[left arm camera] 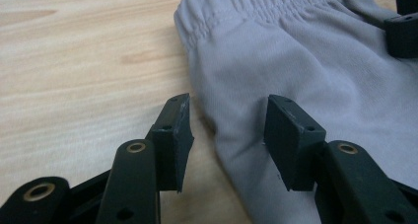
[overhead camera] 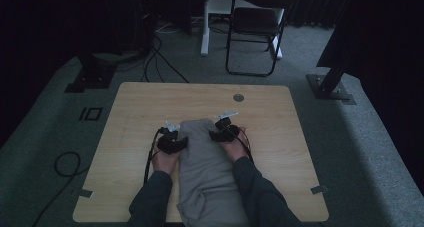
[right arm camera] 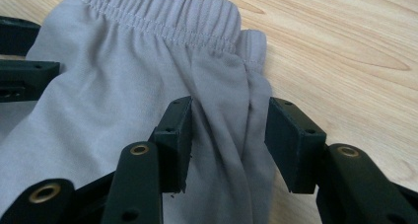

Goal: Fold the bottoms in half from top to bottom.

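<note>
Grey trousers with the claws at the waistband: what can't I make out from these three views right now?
- Grey trousers: the leg end, cut off by the high view's bottom edge.
- Right claw: whether its pads press the bunched side fold, too close to tell in the right gripper view.
- Left claw: open astride the trousers' side edge; what lies under that edge is covered by cloth.
- Round disc on the table: too small and dim, high view.

Both grippers low, jaws parted

Left gripper (overhead camera: pixel 175 135) and right gripper (overhead camera: pixel 220 128) sit side by side, forearms running in from below, sleeves dark; each pair of jaws stands apart, pads pressing on nothing.
</note>
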`<control>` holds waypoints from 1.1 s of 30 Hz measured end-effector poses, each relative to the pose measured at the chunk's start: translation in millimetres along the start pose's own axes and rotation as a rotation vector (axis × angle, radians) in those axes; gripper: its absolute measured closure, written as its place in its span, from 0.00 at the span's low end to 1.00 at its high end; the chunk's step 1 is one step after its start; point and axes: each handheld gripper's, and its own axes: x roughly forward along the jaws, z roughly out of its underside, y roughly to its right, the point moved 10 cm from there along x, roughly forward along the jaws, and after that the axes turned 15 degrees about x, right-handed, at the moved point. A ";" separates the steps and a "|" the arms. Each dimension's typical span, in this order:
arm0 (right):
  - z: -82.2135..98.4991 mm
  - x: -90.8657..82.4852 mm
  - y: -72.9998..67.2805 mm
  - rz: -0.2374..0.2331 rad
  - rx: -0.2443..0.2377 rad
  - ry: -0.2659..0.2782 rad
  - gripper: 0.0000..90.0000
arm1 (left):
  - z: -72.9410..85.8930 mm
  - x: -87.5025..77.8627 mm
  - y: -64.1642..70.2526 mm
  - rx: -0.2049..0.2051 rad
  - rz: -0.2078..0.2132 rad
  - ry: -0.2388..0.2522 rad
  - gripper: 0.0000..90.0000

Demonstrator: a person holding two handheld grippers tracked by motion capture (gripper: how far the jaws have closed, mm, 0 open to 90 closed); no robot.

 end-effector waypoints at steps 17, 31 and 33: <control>-4.3 12.0 5.4 -0.002 0.042 -0.055 0.96 | -13.1 10.4 5.1 0.001 0.069 -0.021 0.94; -56.8 -34.7 13.5 -0.086 0.066 0.115 0.97 | -81.2 -20.9 -12.9 0.019 0.020 0.125 0.96; -70.3 -48.7 12.7 -0.094 0.053 0.166 0.97 | -94.8 -29.5 -15.2 0.020 0.019 0.164 0.96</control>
